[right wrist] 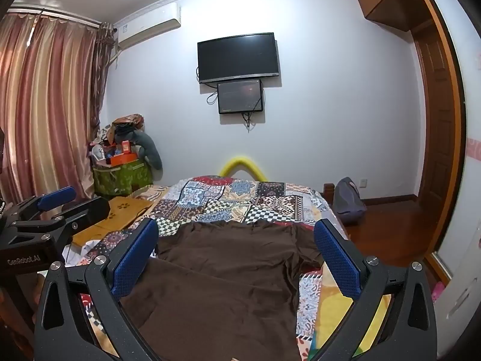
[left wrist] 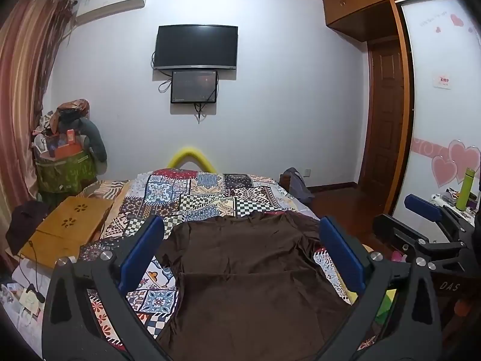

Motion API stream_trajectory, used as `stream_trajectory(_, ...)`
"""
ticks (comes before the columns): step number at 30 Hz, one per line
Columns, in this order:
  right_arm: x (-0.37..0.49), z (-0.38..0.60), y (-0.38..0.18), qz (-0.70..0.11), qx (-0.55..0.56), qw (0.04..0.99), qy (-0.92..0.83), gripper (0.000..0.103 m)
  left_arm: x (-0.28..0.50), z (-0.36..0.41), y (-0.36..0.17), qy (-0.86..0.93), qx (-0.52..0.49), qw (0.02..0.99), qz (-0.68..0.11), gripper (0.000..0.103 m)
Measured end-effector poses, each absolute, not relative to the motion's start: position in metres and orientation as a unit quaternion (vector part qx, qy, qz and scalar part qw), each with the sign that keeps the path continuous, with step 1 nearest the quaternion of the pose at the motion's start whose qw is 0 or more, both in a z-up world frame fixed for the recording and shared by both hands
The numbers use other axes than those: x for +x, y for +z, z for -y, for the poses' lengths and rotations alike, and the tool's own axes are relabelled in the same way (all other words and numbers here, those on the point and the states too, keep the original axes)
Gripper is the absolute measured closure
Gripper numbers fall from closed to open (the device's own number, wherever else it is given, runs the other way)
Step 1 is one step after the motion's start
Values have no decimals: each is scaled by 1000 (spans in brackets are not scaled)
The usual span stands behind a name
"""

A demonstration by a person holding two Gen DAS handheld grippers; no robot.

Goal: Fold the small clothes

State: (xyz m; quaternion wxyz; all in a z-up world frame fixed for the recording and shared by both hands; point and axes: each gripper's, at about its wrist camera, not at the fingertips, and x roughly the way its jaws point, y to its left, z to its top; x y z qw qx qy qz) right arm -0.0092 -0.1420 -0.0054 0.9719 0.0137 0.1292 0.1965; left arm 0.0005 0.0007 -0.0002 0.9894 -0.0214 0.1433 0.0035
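A home bedroom: a bed under a patchwork-patterned quilt (left wrist: pixel 210 198) faces a white wall carrying a black flat-screen television (left wrist: pixel 196 46). Left of the television hang striped pink curtains (right wrist: pixel 45 105) and a white air conditioner (right wrist: pixel 148 25); right of it, a brown wooden door (left wrist: pixel 386 114).

Pale wall (left wrist: pixel 270 105) at frame center carries 2 dark screens: TV (left wrist: pixel 196 46), smaller monitor (left wrist: pixel 194 86) just below it. AC unit (left wrist: pixel 111 4) upper left, striped curtains (right wrist: pixel 45 105) on the left edge. Wooden door (left wrist: pixel 386 114) and overhead cabinet (left wrist: pixel 360 3) on the right. Patchwork bedspread (left wrist: pixel 204 195) lower center, wood floor (right wrist: pixel 387 228) to its right.
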Motion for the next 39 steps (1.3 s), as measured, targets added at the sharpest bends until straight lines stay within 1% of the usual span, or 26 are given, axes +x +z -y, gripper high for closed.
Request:
stream_trajectory(6,-7,140,-6,-133,11,971,200,0,6,-11,2,9,-31,988,-148,0)
stream_trajectory(15,-6,140,-5,-135,11,970,202,0,10,-7,-5,18,-41,987,-153,0)
stream_trajectory(23,-3,139,-7,-137,13,970,201,0,10,-12,-4,21,-45,989,-137,0)
stream_trajectory(33,-2,139,-7,-138,15,970,201,0,10,-14,-3,18,-51,989,-139,0)
stream_trajectory(39,0,140,-10,-140,17,969,201,0,10,-10,-3,19,-40,986,-159,0)
